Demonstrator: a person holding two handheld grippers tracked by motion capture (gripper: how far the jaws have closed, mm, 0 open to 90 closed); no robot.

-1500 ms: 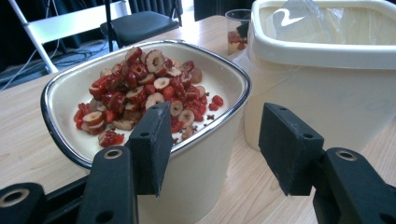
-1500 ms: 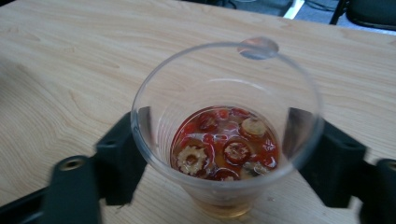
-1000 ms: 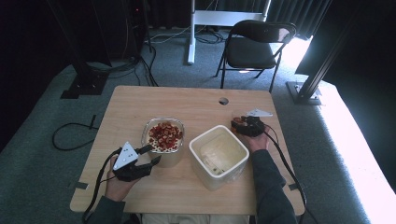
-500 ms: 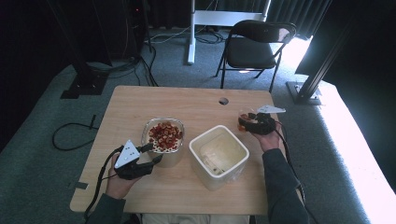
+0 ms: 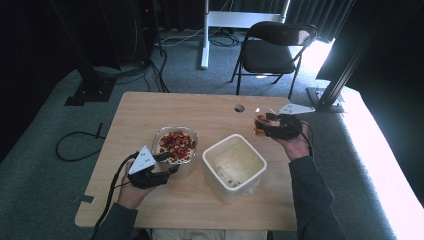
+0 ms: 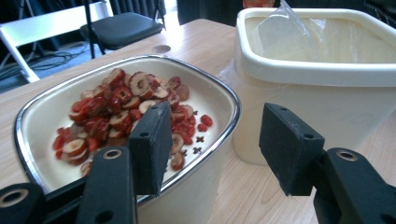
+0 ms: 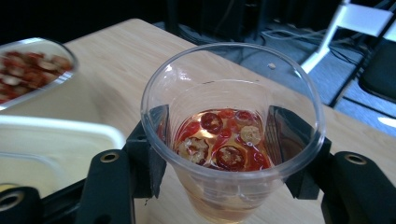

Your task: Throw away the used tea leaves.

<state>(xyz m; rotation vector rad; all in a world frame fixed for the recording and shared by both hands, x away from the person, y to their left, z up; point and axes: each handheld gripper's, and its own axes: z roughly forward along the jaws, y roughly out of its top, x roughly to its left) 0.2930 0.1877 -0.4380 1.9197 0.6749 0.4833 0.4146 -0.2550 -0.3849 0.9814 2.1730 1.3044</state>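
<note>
A metal-rimmed bowl (image 5: 159,137) (image 6: 224,93) holds red sliced fruit (image 5: 177,142) (image 6: 121,102) at the table's middle left. My left gripper (image 5: 167,162) (image 6: 215,149) is open astride the bowl's near wall, one pad inside the rim and the other outside, apart from the wall. My right gripper (image 5: 264,125) (image 7: 217,144) is shut on a clear plastic cup (image 5: 262,117) (image 7: 224,140), held upright above the table's right side. The cup contains pale liquid and a few red slices.
A white square tub (image 5: 207,155) (image 6: 317,74) (image 7: 46,135) with clear plastic film inside stands just right of the bowl. The wooden table has a small hole (image 5: 239,108) near its far edge. A black folding chair (image 5: 277,50) stands behind the table.
My right gripper has risen off the table with the cup and drifted a little to the right. The left gripper and the bowl have stayed put.
</note>
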